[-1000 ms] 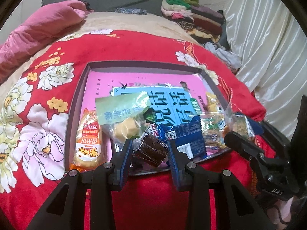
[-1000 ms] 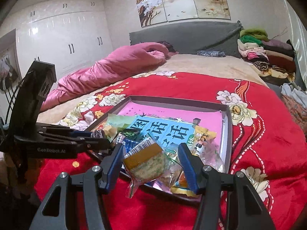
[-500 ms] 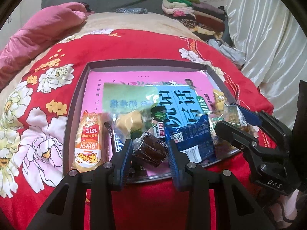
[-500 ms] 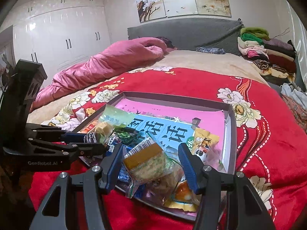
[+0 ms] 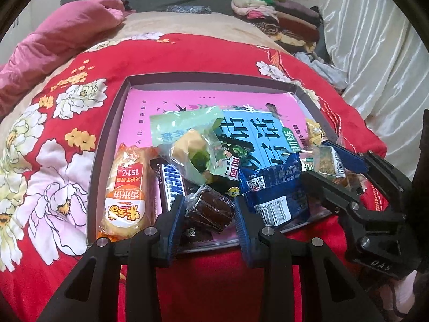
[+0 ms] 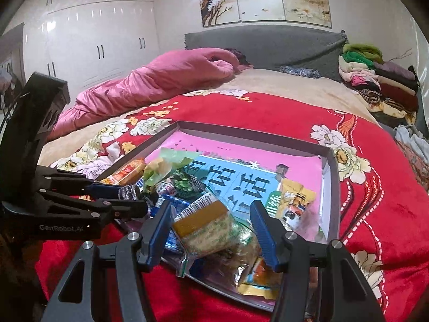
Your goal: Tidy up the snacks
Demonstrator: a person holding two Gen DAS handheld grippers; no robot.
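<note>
A dark grey tray [image 5: 209,76] with a pink floor lies on the bed and holds a loose pile of snacks. My left gripper [image 5: 209,206] is shut on a dark brown snack in clear wrap [image 5: 214,214], just above the tray's near edge. In the right wrist view that left gripper [image 6: 134,196] comes in from the left. My right gripper [image 6: 211,214] is shut on a yellow-green snack packet [image 6: 206,222], tilted low over the tray's near right corner [image 6: 331,214]. The left wrist view shows this right gripper [image 5: 319,161] with the packet [image 5: 325,161].
In the tray lie an orange rice-cake pack [image 5: 126,187], a Snickers bar [image 5: 171,185], a pale green bag [image 5: 187,128], a blue packet [image 5: 273,187] and a yellow packet [image 6: 295,196]. Around it are the red flowered blanket [image 5: 187,53], a pink quilt [image 6: 161,80] and folded clothes [image 6: 375,80].
My right gripper has sunk a little with the yellow-green packet, closer onto the pile at the tray's near right corner. The left gripper has stayed put with the brown snack.
</note>
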